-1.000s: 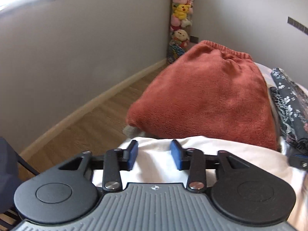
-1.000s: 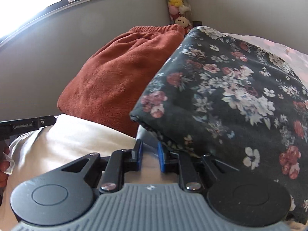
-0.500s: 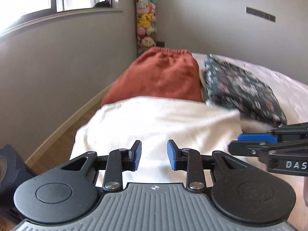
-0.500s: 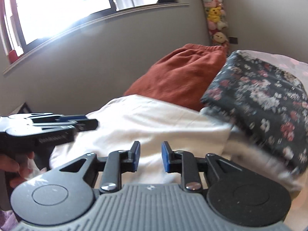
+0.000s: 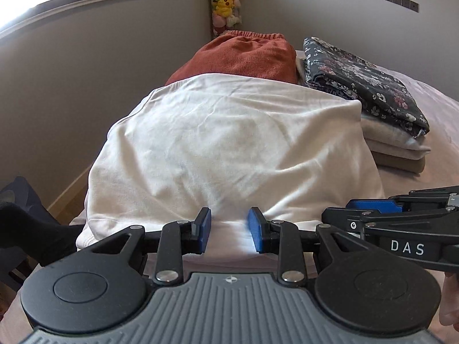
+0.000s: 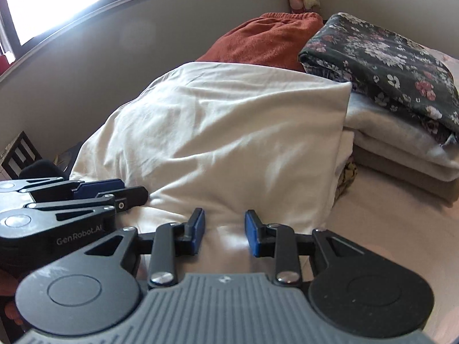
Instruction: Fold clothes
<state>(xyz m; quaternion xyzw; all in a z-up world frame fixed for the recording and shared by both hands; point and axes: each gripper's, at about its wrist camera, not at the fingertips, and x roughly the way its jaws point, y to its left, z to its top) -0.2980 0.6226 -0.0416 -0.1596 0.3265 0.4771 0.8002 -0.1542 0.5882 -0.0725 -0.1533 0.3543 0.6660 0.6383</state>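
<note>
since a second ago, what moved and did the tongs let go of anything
Both tongs pulled back from the piles: the red garment and floral garment, a second ago close in front, now lie far behind the white garment. The right tongs, nearly shut before, are opening with nothing pinched. The left tongs stayed part open and empty. The piles did not shift.

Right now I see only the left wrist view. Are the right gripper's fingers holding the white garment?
Observer: No. The right gripper is opening and nothing is pinched between its fingers. The white garment lies just beyond them.
Operator: Is anything hidden beside that garment?
Observer: Yes, a yellow-patterned dark cloth peeks out under its right edge, next to the folded stack.
</note>
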